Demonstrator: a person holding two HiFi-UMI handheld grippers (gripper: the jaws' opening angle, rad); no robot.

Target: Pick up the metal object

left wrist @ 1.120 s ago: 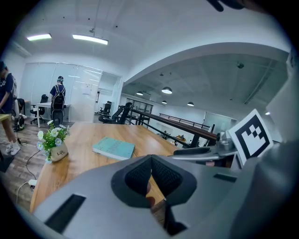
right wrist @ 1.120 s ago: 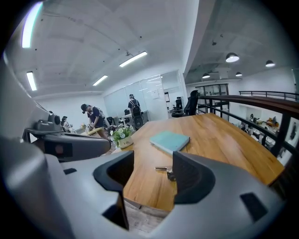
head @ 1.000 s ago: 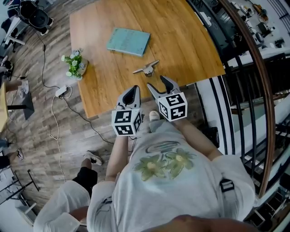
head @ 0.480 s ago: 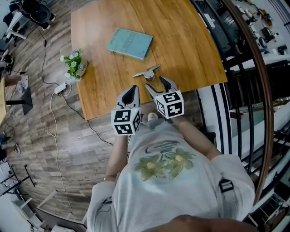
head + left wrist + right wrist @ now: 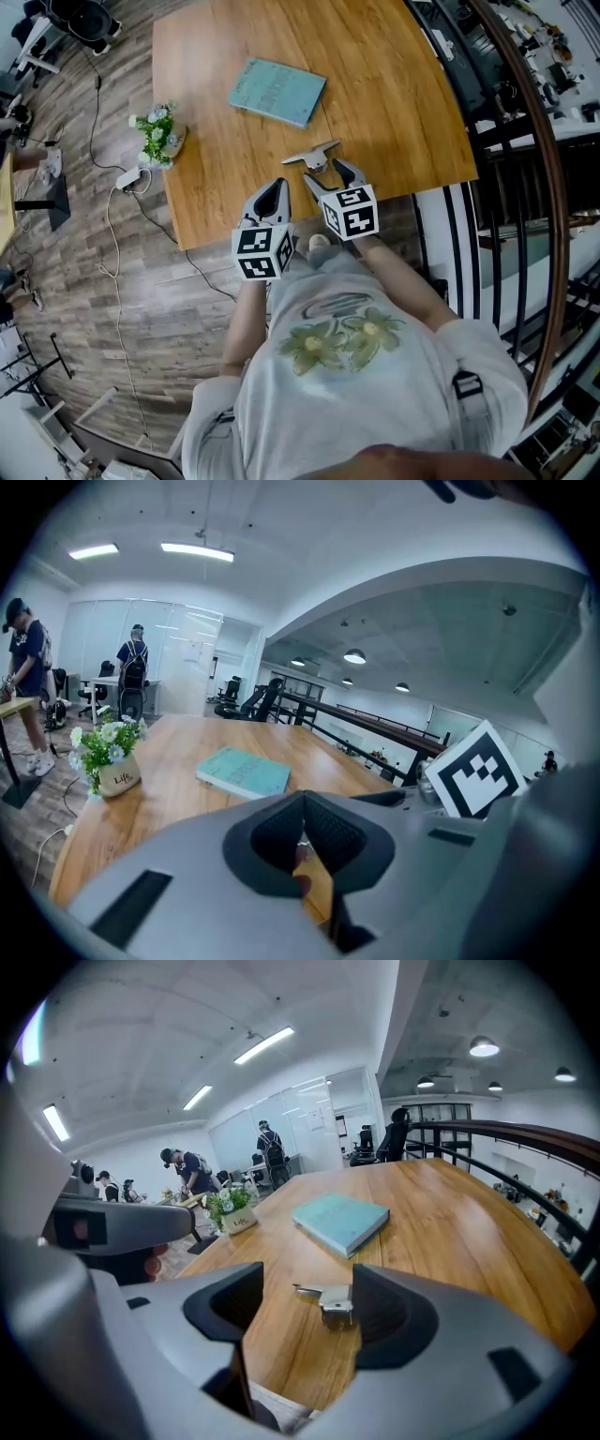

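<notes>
The wooden tabletop (image 5: 394, 84) carries a teal book (image 5: 277, 91) near its middle, a small flowerpot (image 5: 157, 131) at its left edge, and a metal object (image 5: 314, 157) near its front edge.

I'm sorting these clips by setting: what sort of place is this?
Probably an open-plan office: office chairs and a glass partition past the wooden table, strip lights overhead.

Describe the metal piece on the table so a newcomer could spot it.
Take the big wooden table. Between its edge nearest the person and the teal book lies the metal object. It's the only small silver item: a thin flat arm with a chunky block, unlike the book or the flower pot.
</notes>
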